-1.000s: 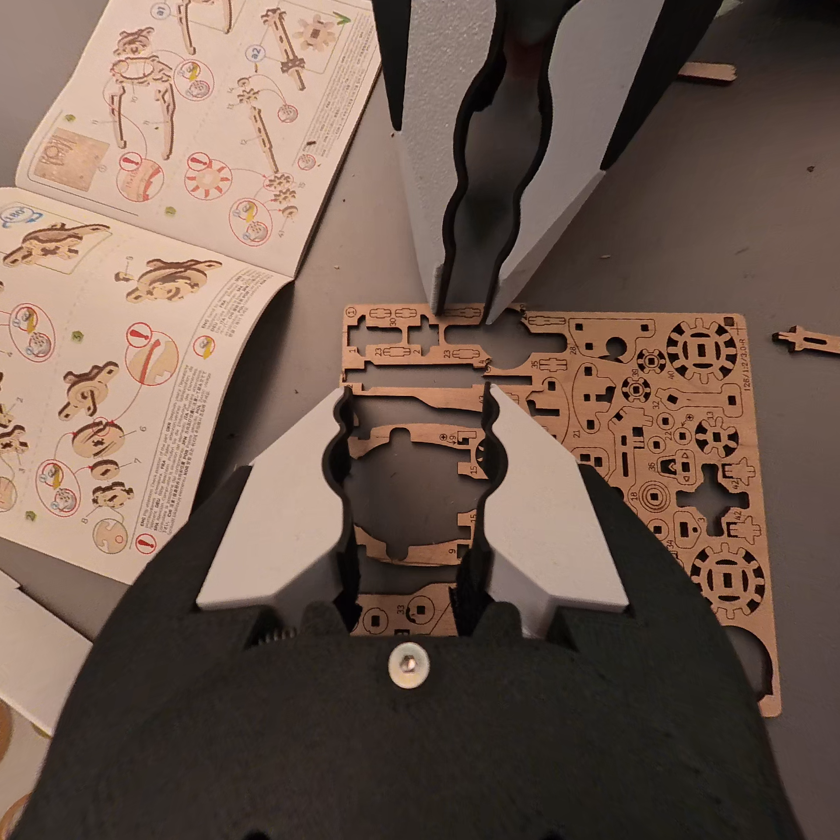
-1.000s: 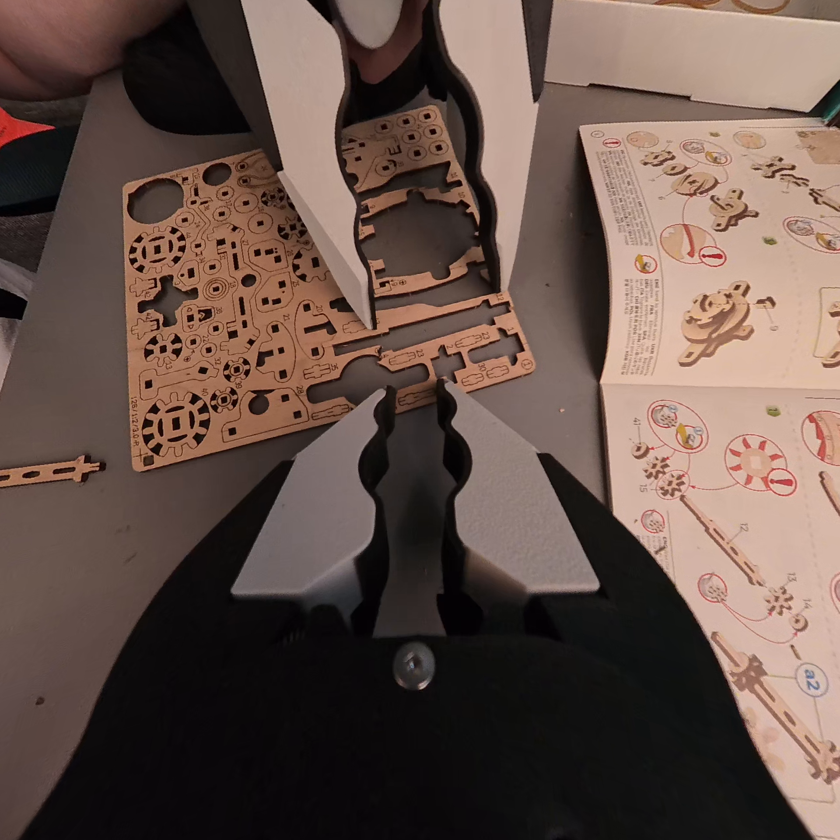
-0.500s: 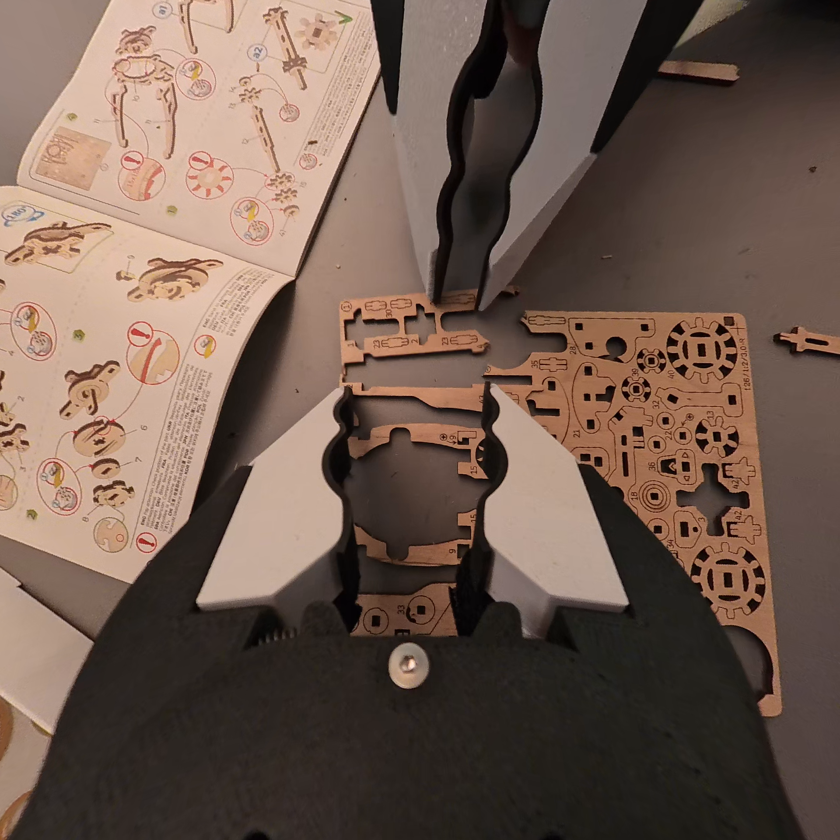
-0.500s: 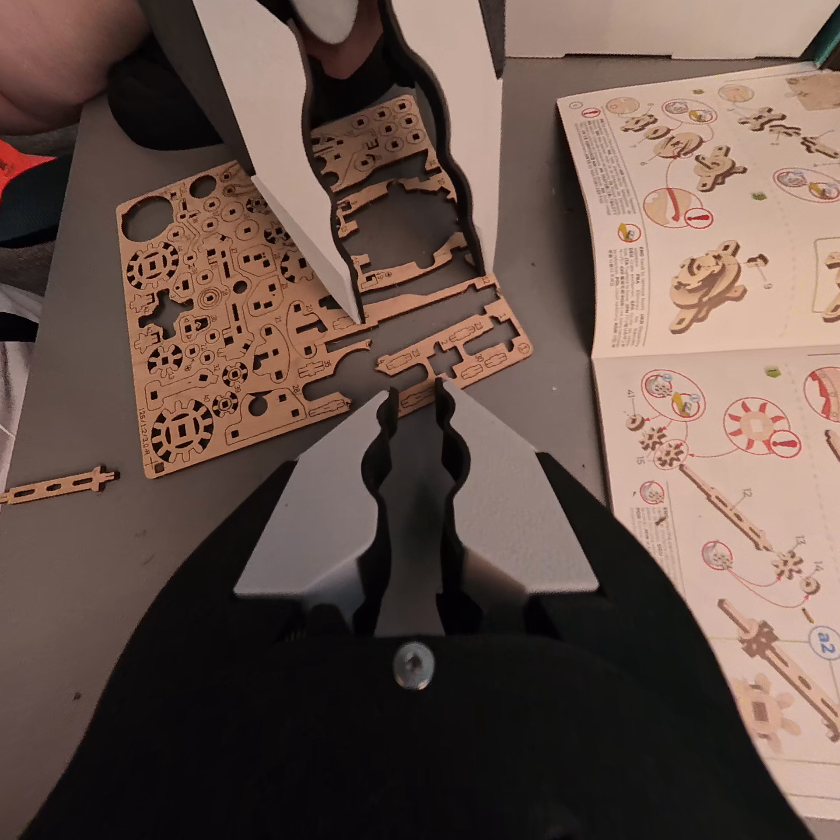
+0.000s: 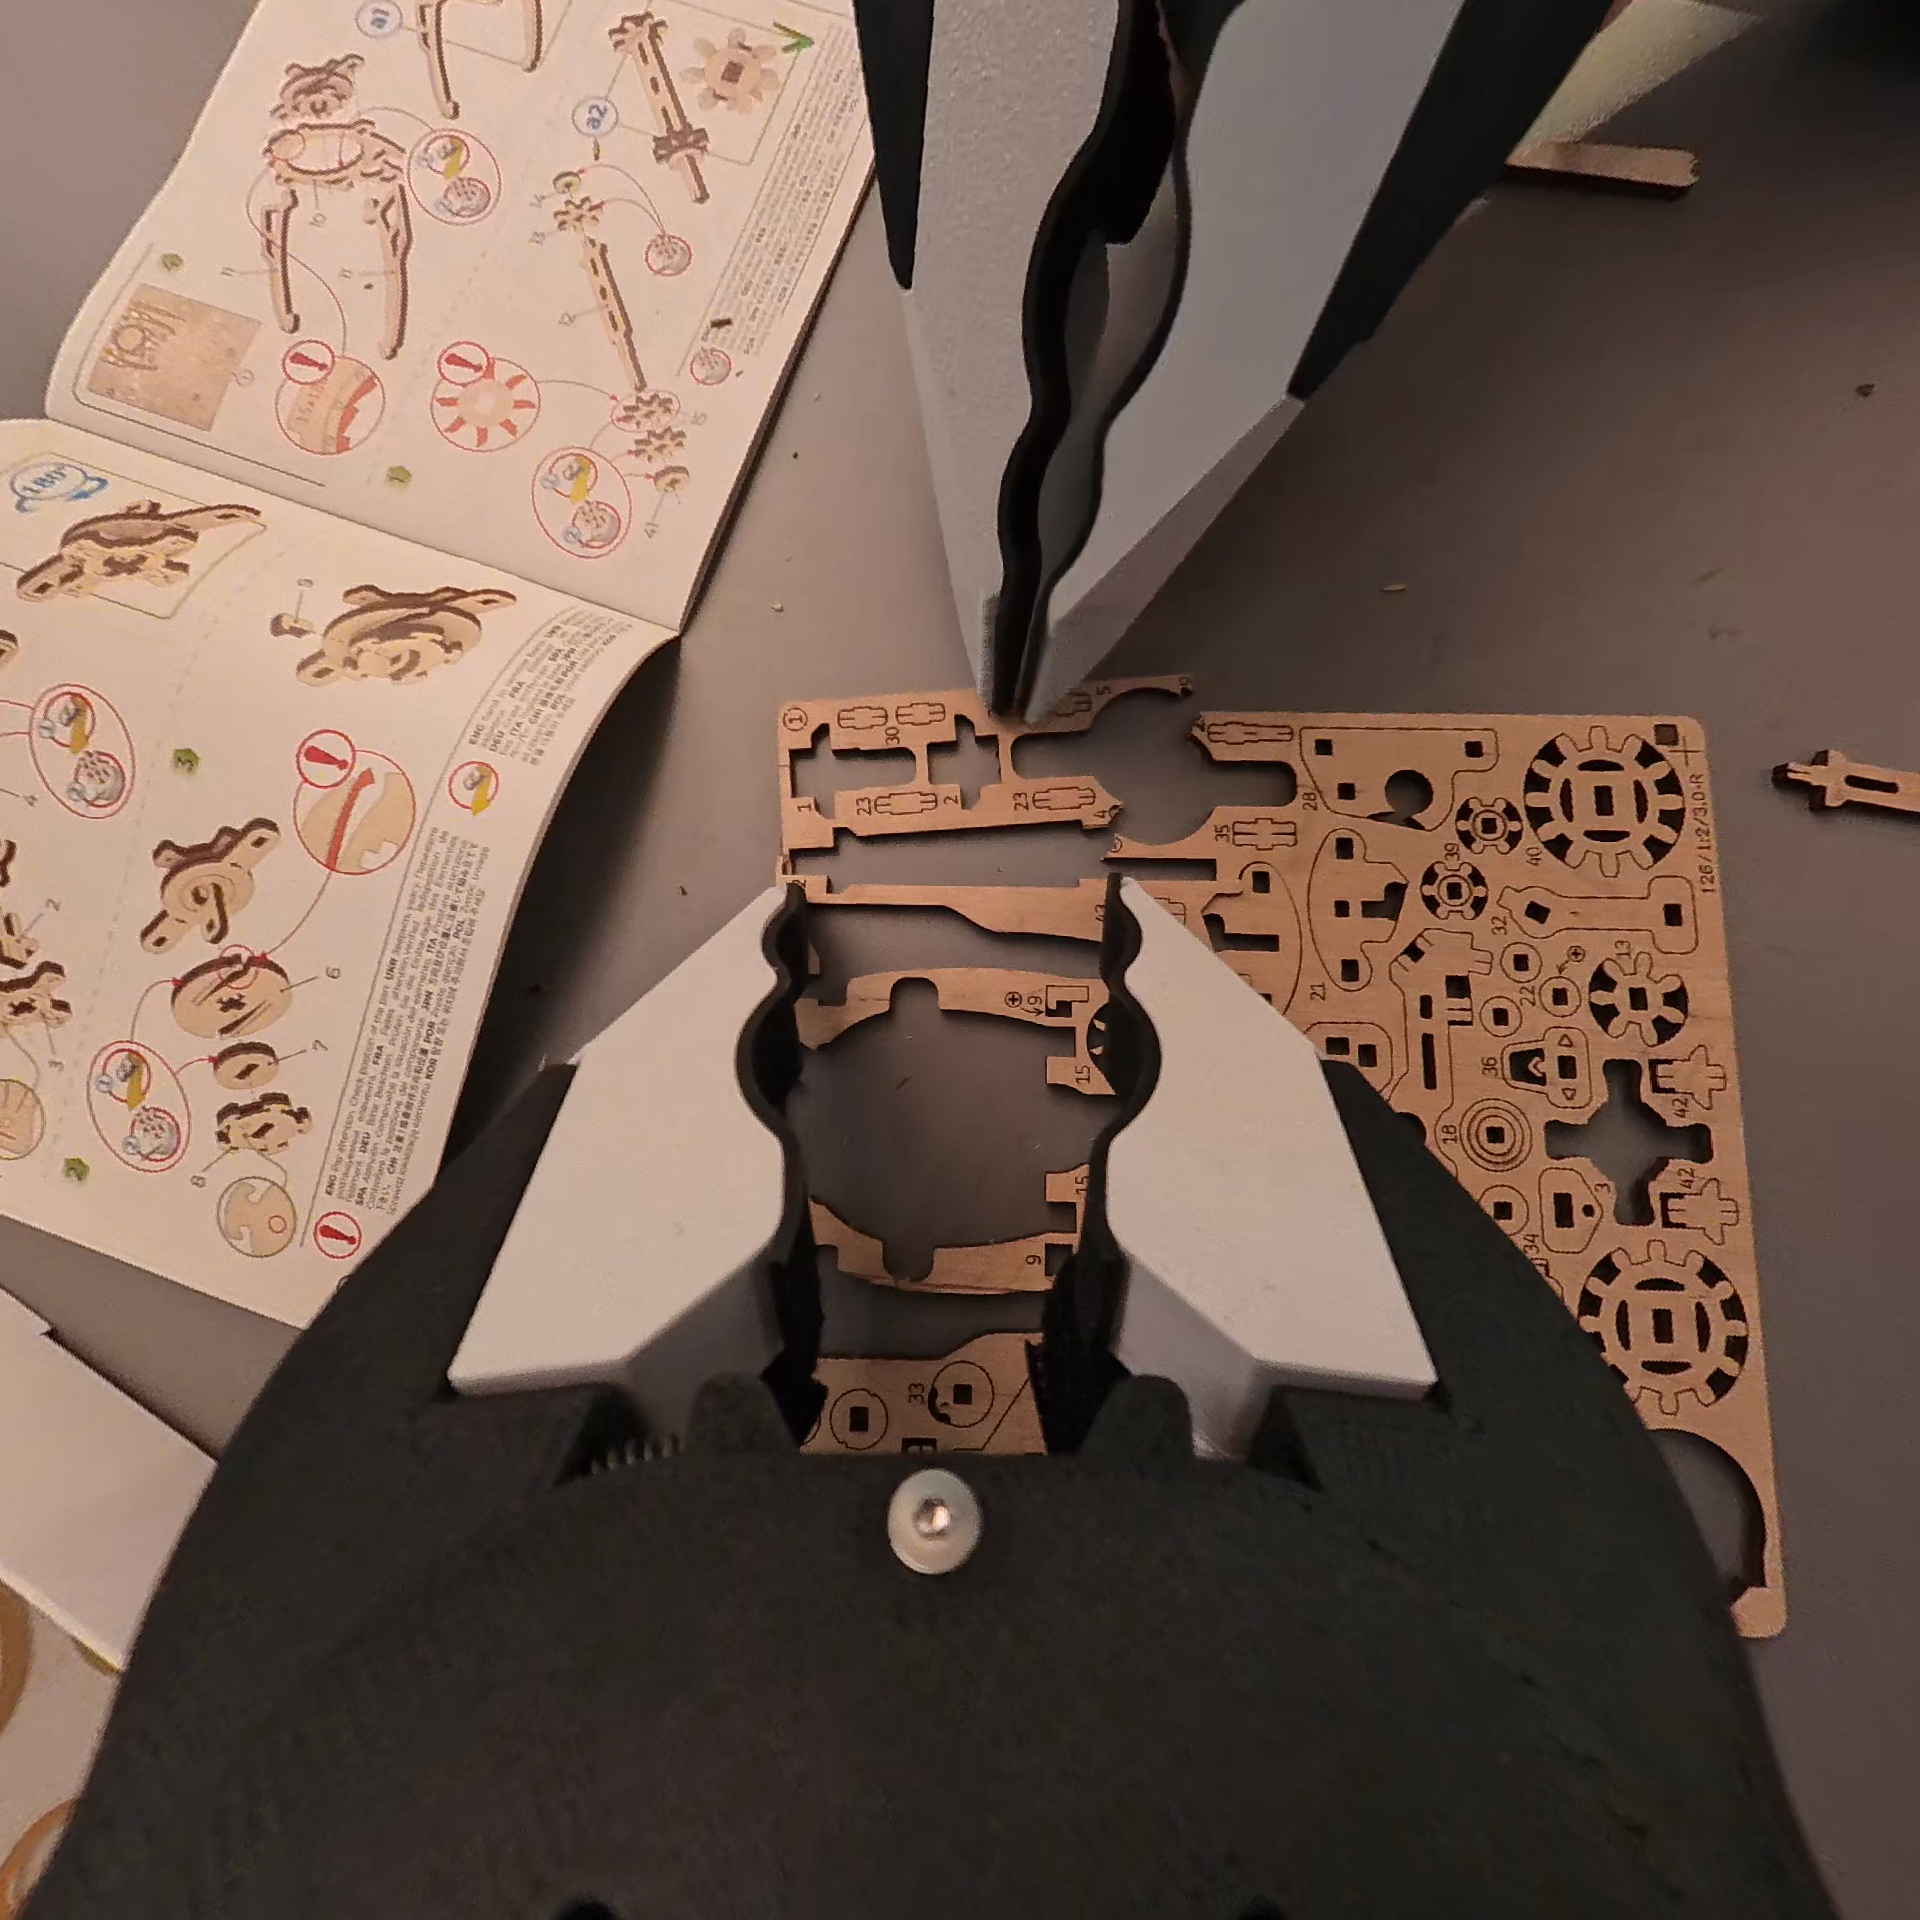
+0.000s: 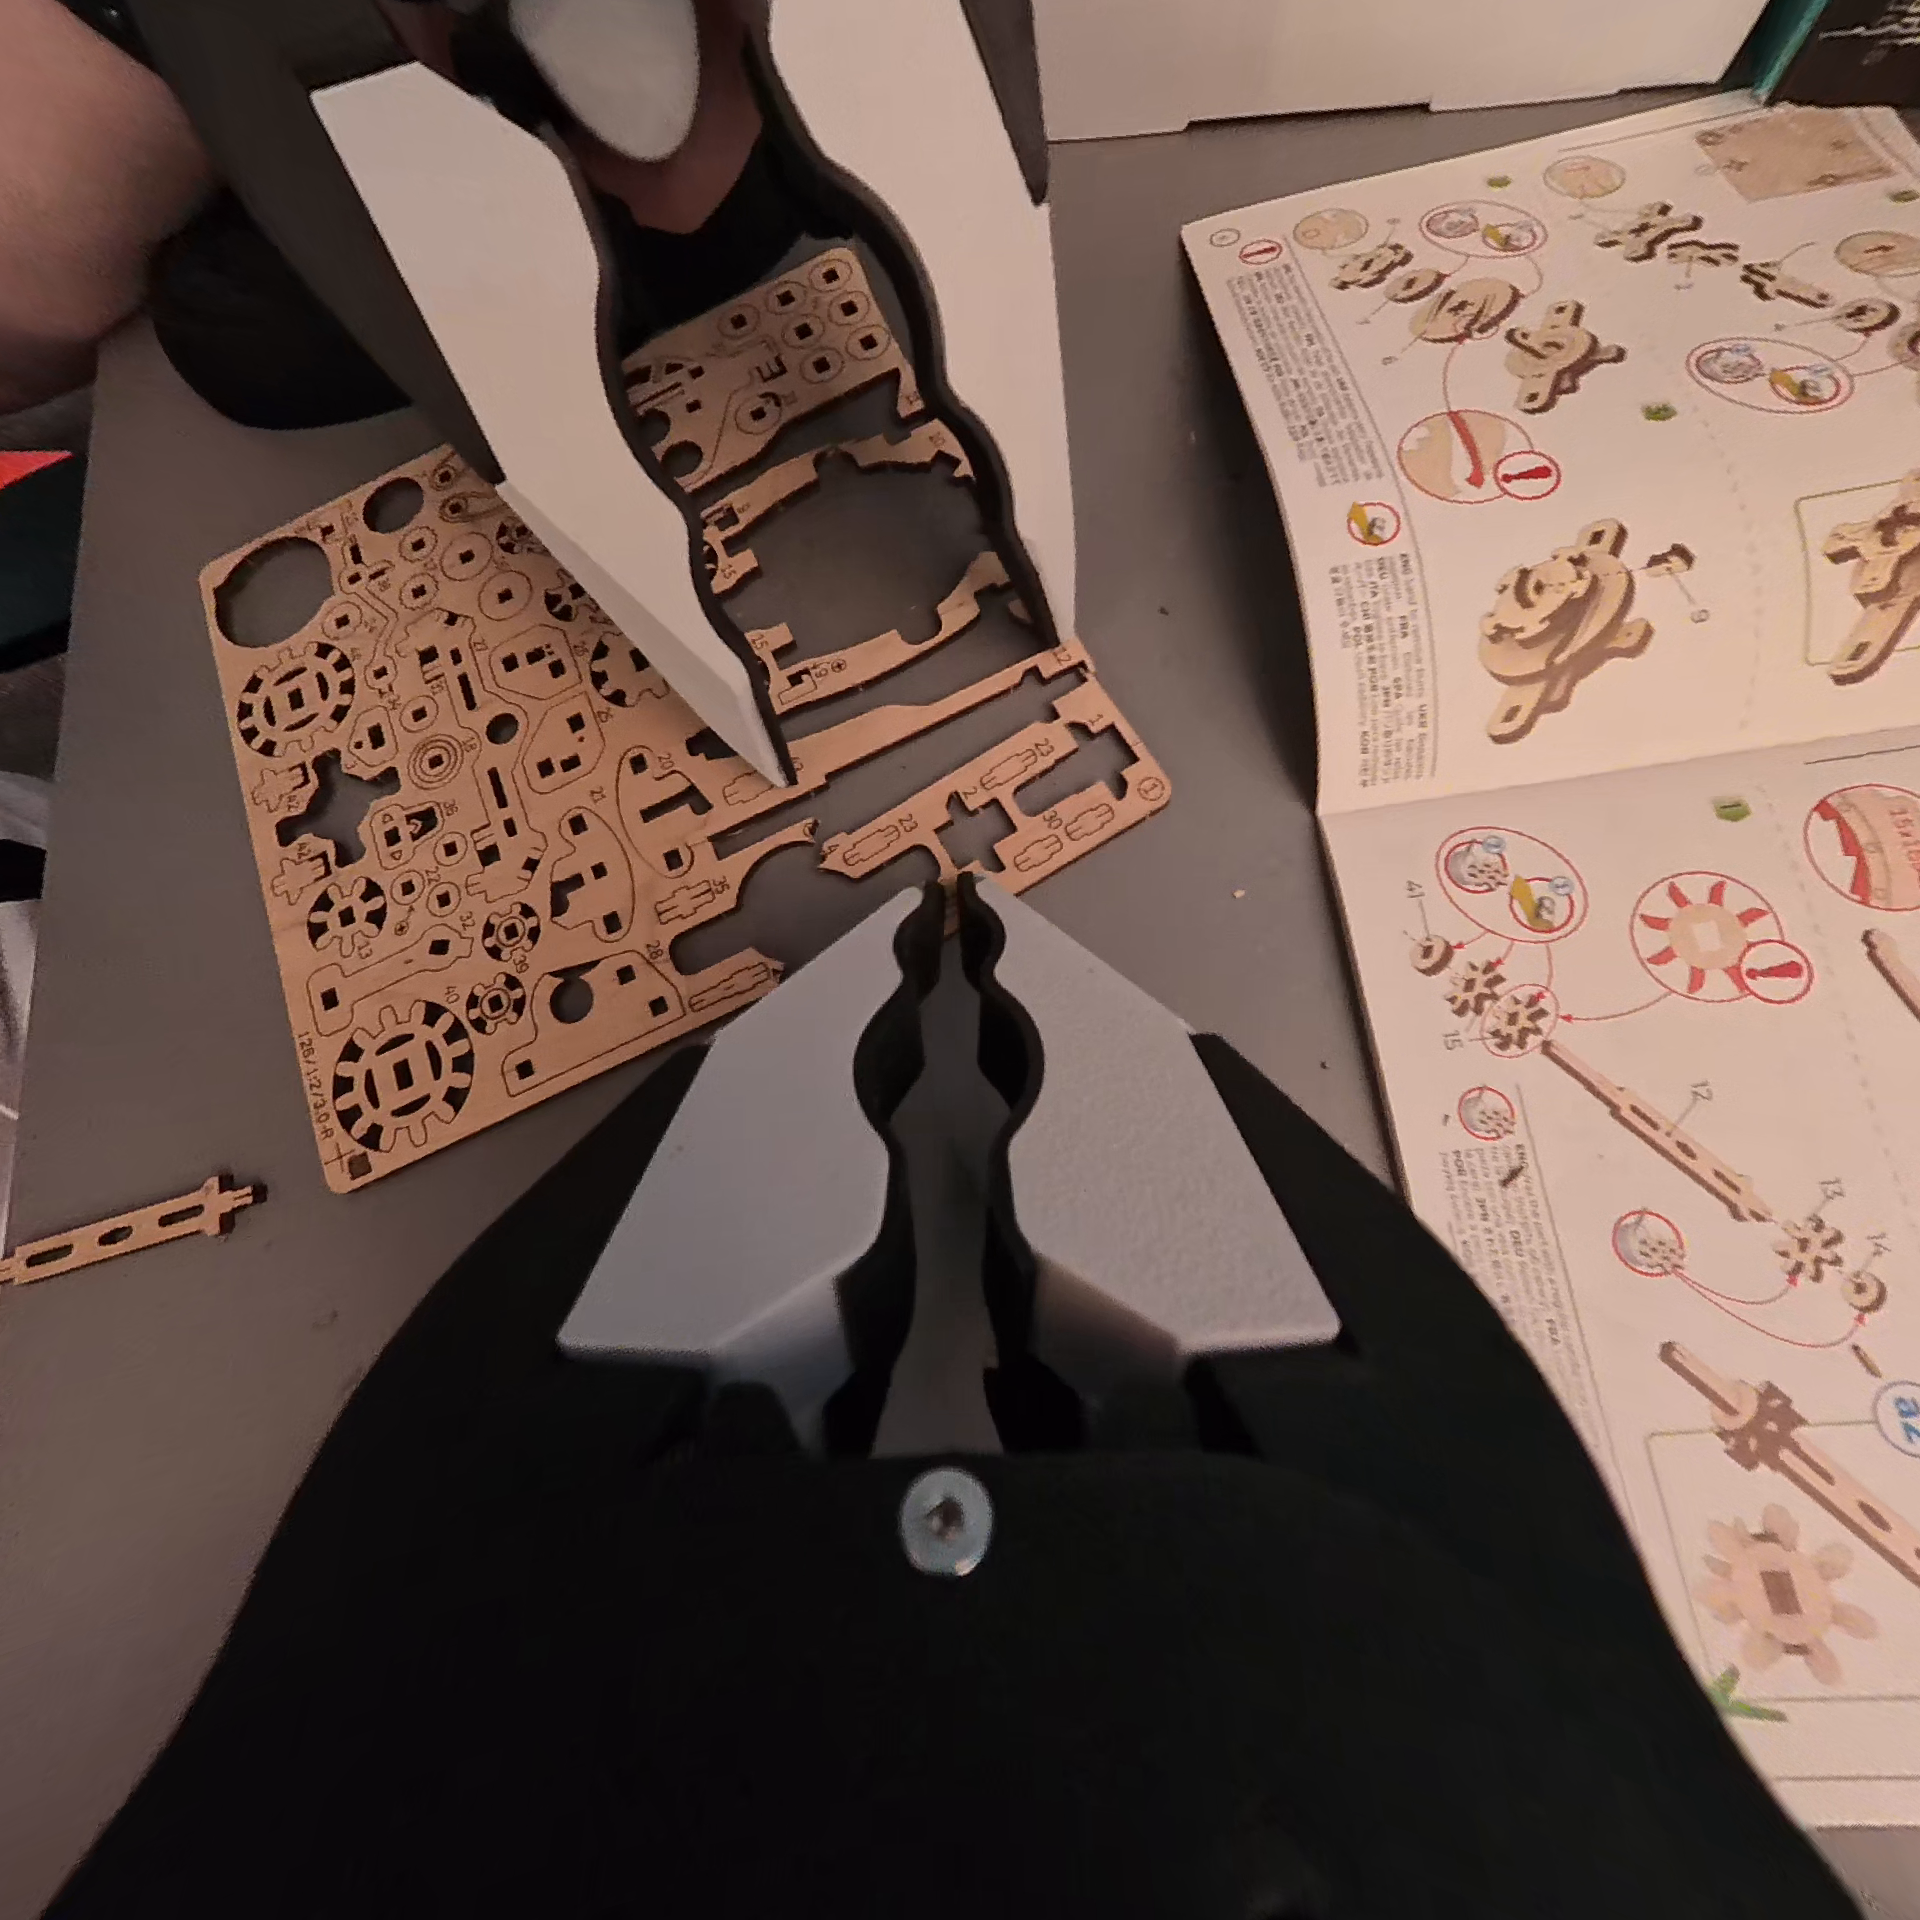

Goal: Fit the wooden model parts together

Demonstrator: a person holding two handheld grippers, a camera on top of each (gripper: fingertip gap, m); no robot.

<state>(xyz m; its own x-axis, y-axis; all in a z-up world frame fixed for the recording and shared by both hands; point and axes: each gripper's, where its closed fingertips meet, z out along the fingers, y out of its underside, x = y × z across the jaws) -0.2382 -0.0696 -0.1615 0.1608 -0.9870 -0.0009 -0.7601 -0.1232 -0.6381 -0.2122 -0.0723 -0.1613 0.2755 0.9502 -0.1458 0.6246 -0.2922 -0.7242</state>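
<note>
Barely begun, I'd say: the wooden sheet [image 5: 1351, 1039] lies flat under the wide-open left gripper [image 5: 951, 899], most parts still unpunched. The right gripper [image 6: 951, 883], pinched nearly shut, grips its far-edge strip.

Small engraved part numbers dot the wooden parts sheet [image 5: 1558, 935] beneath my left fingers [image 5: 665, 1143]. Left of them, I see the instruction booklet [image 5: 312, 727] with printed numbers and text blocks.
</note>
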